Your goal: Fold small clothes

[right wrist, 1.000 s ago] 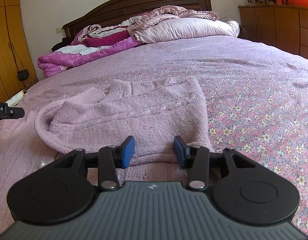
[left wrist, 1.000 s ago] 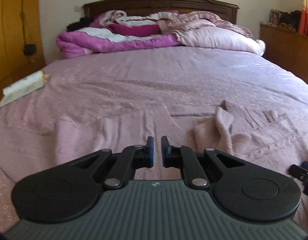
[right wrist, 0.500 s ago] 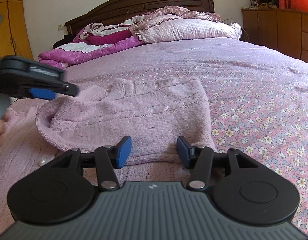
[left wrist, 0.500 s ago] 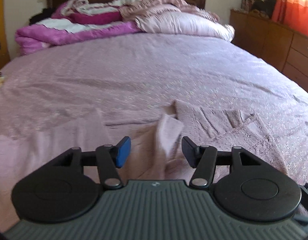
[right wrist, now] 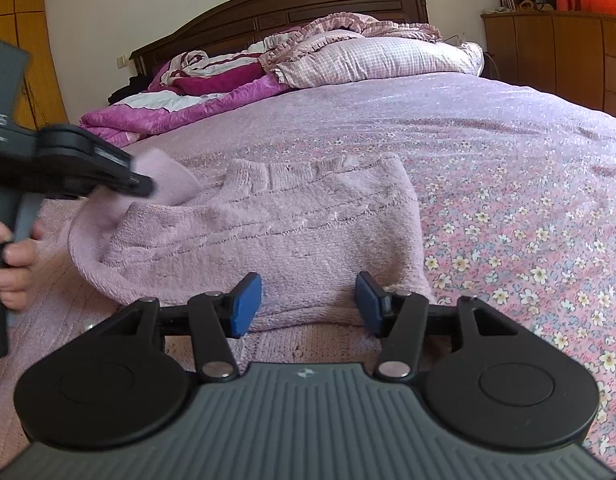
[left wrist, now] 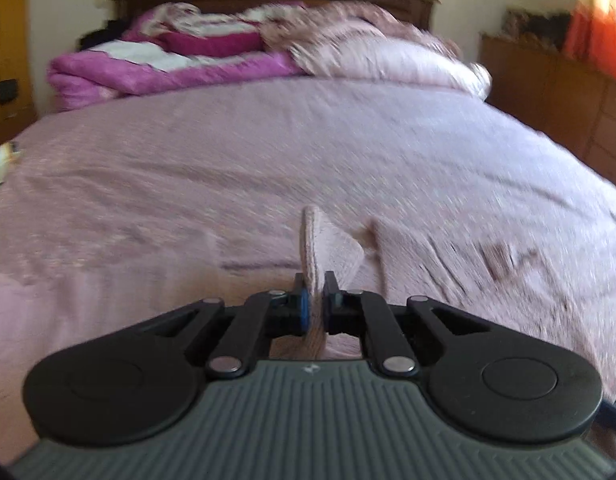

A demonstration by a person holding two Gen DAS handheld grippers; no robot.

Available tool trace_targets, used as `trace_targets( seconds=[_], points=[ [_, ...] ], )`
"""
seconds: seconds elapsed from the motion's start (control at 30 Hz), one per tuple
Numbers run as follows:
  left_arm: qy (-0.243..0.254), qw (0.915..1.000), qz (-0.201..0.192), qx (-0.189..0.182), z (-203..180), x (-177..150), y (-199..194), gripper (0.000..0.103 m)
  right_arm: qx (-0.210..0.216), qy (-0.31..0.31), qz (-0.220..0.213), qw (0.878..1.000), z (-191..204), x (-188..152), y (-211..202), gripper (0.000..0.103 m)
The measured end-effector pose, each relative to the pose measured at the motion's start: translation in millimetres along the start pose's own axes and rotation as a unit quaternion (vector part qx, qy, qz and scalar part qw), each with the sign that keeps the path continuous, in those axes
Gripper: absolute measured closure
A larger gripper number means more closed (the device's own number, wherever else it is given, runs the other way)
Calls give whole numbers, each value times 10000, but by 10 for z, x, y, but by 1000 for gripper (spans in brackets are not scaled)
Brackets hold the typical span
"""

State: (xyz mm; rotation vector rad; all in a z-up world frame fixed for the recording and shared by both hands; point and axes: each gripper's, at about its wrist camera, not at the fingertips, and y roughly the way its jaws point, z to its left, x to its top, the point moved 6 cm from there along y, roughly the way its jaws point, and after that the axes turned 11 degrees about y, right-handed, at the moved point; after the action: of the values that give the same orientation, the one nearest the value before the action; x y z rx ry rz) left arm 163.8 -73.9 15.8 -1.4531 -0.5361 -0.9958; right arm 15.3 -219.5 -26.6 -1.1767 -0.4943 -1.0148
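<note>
A small pink knitted sweater (right wrist: 292,232) lies spread on the bed, neck toward the headboard. My left gripper (left wrist: 312,308) is shut on the sweater's sleeve (left wrist: 327,248), which sticks up between the jaws; the same gripper shows in the right wrist view (right wrist: 142,186) pinching the raised sleeve (right wrist: 164,178) at the sweater's left side. My right gripper (right wrist: 308,300) is open and empty, hovering just above the sweater's near hem, with a blue pad on each side.
The bed has a pink flowered cover (right wrist: 527,200). A pillow (right wrist: 379,58) and a magenta quilt (right wrist: 180,108) lie by the dark headboard (right wrist: 284,8). Wooden drawers (right wrist: 559,56) stand at the right and a wardrobe (right wrist: 24,40) at the left.
My left gripper opened, moved right over the sleeve, then shut on it and lifted it. My right gripper has stayed open in the same place.
</note>
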Motion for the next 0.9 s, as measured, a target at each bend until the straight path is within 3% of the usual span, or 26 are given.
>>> trace_targets(
  seconds=[0.13,0.37,0.4,0.5,0.6,0.73,0.9],
  points=[
    [-303,9985,-321,316,280,-67,-307,94,10,4,6,10000,-2,5,3,42],
    [-720,9944,-285,718,659,-456,-663,91,13,-23,16,10000,2,7,7,41],
    [-784,9934,-223,806,691,-524,-698,89,12,-20,15,10000,1,6,6,41],
    [-925,9912,249,908,779,-764,-733,65,11,-43,24,10000,11,8,15,40],
    [-1170,9875,533,915,927,-959,-774,63,0,-69,29,10000,26,7,19,39],
    [-1285,9865,530,864,1074,-1049,-916,55,-11,-95,33,9999,26,9,20,39],
    [-1454,9852,461,788,1233,-1049,-989,54,-34,-167,48,9998,40,17,28,37]
  ],
)
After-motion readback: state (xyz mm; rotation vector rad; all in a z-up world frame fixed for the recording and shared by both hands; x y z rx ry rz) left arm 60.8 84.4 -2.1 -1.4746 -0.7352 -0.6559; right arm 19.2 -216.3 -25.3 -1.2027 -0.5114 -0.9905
